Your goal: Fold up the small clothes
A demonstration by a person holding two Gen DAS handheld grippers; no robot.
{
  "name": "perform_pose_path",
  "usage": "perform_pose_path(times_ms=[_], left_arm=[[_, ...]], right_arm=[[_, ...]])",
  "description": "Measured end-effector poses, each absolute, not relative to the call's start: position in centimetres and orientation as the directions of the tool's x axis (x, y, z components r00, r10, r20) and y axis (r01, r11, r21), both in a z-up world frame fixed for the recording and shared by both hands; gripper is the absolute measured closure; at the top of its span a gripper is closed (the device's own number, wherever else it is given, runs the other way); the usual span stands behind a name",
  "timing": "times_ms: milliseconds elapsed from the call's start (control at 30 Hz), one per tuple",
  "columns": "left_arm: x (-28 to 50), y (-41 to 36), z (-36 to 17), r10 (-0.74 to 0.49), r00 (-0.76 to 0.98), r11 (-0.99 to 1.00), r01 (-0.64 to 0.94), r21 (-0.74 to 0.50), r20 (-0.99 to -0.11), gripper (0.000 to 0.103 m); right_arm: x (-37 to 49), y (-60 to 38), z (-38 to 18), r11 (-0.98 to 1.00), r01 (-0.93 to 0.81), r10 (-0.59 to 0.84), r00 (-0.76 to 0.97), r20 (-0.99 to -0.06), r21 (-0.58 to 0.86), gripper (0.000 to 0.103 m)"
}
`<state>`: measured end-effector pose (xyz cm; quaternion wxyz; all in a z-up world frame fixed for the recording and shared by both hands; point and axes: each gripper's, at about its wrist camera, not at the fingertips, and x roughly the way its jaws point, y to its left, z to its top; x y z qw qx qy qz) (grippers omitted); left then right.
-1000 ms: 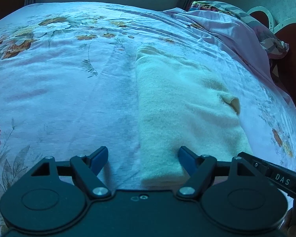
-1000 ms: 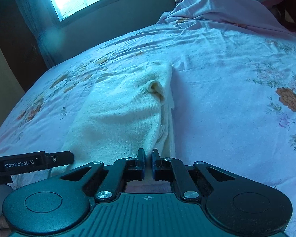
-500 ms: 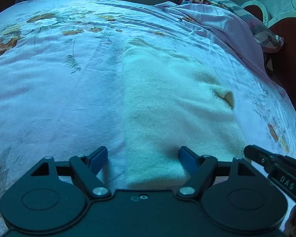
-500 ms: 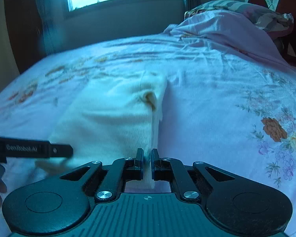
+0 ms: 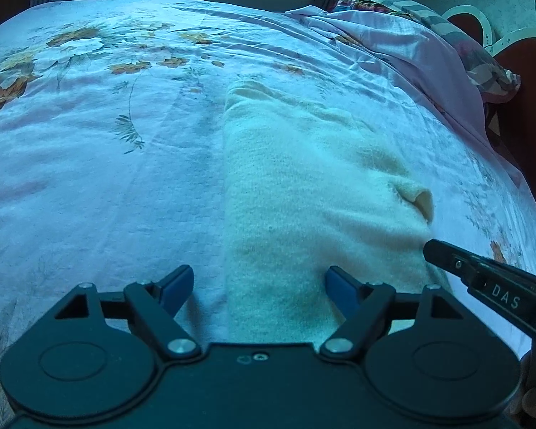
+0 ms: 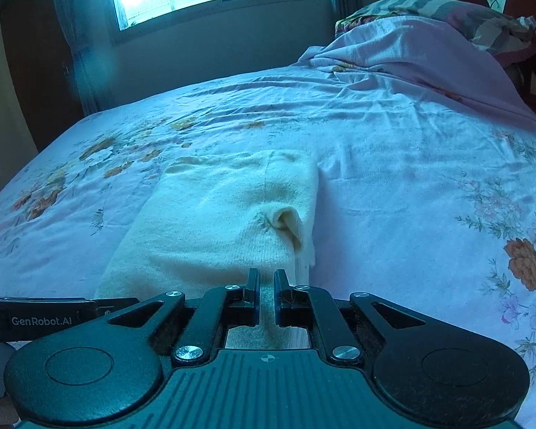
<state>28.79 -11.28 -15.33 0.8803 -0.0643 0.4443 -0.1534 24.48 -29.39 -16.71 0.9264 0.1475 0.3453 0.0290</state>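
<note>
**Cream garment half folded, near corner pinched**

Cream garment [image 5: 303,193] lies as a long folded strip on the floral bedsheet [image 5: 107,164], well short of the heaped pillows [image 6: 447,25]. At its near end, the right gripper [image 6: 267,286] is clamped on the edge, probably to carry that end over. The left gripper [image 5: 257,286] straddles the strip's near left edge, jaws wide, gripping nothing, seemingly ready to take its own corner.

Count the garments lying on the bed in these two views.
1. A single cream knit garment, folded into a long strip, lies on the floral bedsheet directly ahead of both tools. Others may be hidden under the heaped bedding near the headboard.
</note>
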Motion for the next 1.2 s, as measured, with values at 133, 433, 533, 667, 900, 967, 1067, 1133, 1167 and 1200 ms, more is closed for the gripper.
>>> perform_pose_path(times_ms=[133, 433, 533, 667, 900, 967, 1067, 1133, 1167, 1200], left_arm=[[29.7, -11.8, -15.5, -0.332, 0.554, 0.943, 0.220, -0.250, -0.763, 0.022], [32.0, -11.9, -16.3, -0.381, 0.529, 0.924, 0.240, -0.297, -0.758, 0.015], [32.6, -11.9, -16.5, -0.414, 0.514, 0.910, 0.250, -0.331, -0.751, 0.016], [33.8, -11.5, -16.9, -0.466, 0.490, 0.885, 0.241, -0.399, -0.737, 0.021], [35.2, -11.6, -17.8, -0.519, 0.466, 0.853, 0.224, -0.472, -0.717, 0.042], [35.2, -11.5, -17.8, -0.518, 0.475, 0.851, 0.202, -0.485, -0.711, 0.053], [34.7, -11.3, -16.9, -0.509, 0.500, 0.855, 0.196, -0.481, -0.701, 0.066], [34.3, -11.0, -16.1, -0.509, 0.516, 0.854, 0.208, -0.476, -0.689, 0.071], [34.1, -10.5, -15.6, -0.516, 0.521, 0.849, 0.207, -0.486, -0.680, 0.072], [33.8, -10.2, -15.1, -0.520, 0.527, 0.845, 0.204, -0.494, -0.672, 0.072]], right_arm=[[25.6, -29.8, -17.2, 0.953, 0.057, 0.154, 0.756, -0.636, 0.299, 0.097], [28.0, -31.9, -18.2, 0.914, 0.078, 0.212, 0.745, -0.633, 0.398, 0.045], [29.0, -32.9, -18.7, 0.877, 0.093, 0.260, 0.734, -0.628, 0.471, 0.045], [30.9, -34.0, -19.3, 0.837, 0.120, 0.292, 0.727, -0.621, 0.534, 0.045], [34.0, -34.9, -21.6, 0.782, 0.145, 0.348, 0.705, -0.618, 0.606, 0.050], [34.4, -34.5, -21.5, 0.779, 0.137, 0.363, 0.698, -0.618, 0.612, 0.070], [33.7, -33.6, -20.4, 0.800, 0.112, 0.345, 0.717, -0.605, 0.589, 0.077], [32.7, -33.0, -19.0, 0.818, 0.065, 0.339, 0.749, -0.570, 0.572, 0.077], [32.2, -32.7, -18.1, 0.824, 0.040, 0.340, 0.763, -0.549, 0.565, 0.077], [31.7, -32.2, -17.1, 0.832, 0.011, 0.344, 0.774, -0.532, 0.554, 0.078]])
